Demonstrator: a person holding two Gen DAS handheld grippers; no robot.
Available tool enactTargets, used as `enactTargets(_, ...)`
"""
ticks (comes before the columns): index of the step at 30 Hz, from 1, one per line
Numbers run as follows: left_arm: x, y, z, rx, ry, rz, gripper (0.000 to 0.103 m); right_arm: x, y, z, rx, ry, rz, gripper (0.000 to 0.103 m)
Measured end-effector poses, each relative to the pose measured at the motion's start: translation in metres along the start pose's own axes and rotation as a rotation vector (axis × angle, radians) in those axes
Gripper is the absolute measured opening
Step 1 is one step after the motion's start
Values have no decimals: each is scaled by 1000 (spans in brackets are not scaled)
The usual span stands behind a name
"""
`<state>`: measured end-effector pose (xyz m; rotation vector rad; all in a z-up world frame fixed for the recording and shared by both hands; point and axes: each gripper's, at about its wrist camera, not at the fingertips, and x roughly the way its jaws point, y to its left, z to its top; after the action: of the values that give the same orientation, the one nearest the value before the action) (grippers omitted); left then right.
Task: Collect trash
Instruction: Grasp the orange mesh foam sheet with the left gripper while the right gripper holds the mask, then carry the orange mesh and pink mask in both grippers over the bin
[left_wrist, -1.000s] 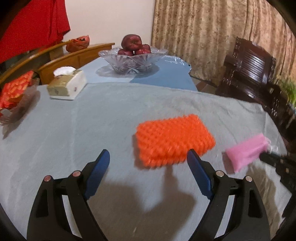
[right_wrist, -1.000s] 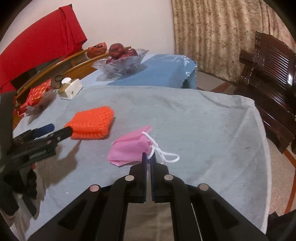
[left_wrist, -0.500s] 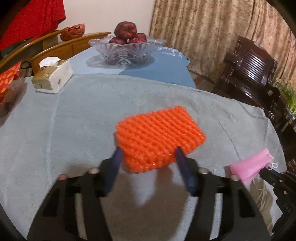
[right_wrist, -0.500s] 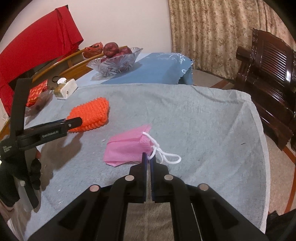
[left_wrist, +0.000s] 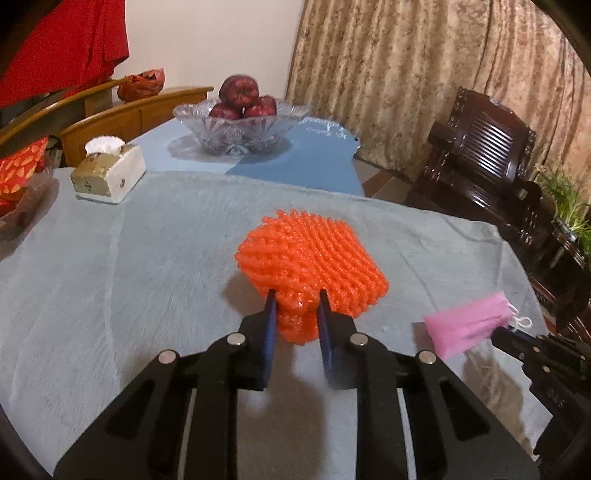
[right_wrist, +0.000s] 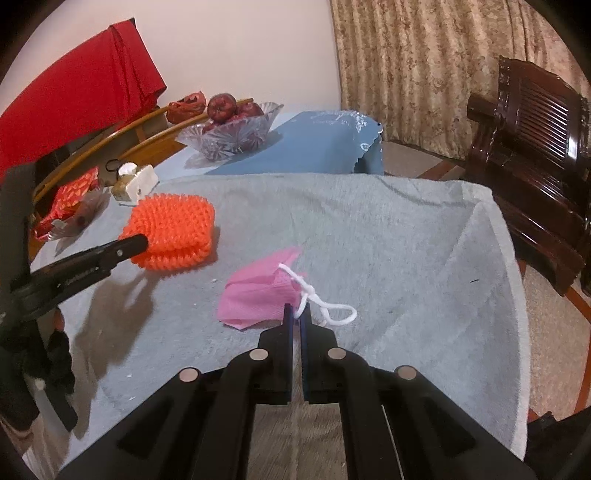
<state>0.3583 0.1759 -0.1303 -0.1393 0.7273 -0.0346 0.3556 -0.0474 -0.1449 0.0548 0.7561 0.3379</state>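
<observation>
An orange foam fruit net (left_wrist: 314, 254) lies on the grey tablecloth (left_wrist: 129, 280). My left gripper (left_wrist: 295, 306) is closing its jaws on the net's near edge, and the blue pads pinch a bunched fold of it. The right wrist view shows the same net (right_wrist: 173, 229) with the left gripper (right_wrist: 136, 242) at its side. A pink face mask (right_wrist: 258, 291) with a white ear loop (right_wrist: 332, 314) lies near the front. My right gripper (right_wrist: 295, 314) is shut on the mask's near corner. From the left wrist view the mask (left_wrist: 469, 325) appears at the right.
A glass bowl of red apples (left_wrist: 240, 125) stands on a blue cloth at the back. A tissue box (left_wrist: 109, 177) and red snack packets (left_wrist: 18, 173) sit at the far left. A dark wooden chair (left_wrist: 480, 155) stands beyond the table's right edge.
My left gripper moved forward over the orange net and its jaws narrowed from wide apart to pinching the near edge, which bunched up. The right gripper and the mask stayed still.
</observation>
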Motion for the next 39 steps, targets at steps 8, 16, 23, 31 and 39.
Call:
enactTargets(8, -54, -33, -13, 65, -62, 11, 19, -46, 0, -2, 2, -56, 7, 4)
enactTargets(16, -104, -63, -25, 77, -99, -18, 19, -104, -7, -8, 15, -123, 2, 4)
enactTargets(23, -139, -93, -36, 100, -131, -49, 19, -153, -18, -19, 23, -168, -16, 4)
enactTargets(31, -177, -127, -52, 114, -147, -109, 19, -209, -33, -37, 25, -206, -45, 4)
enactTargets(39, -208, -174, -70, 170, -165, -182, 19, -266, -56, -64, 51, -240, -103, 4)
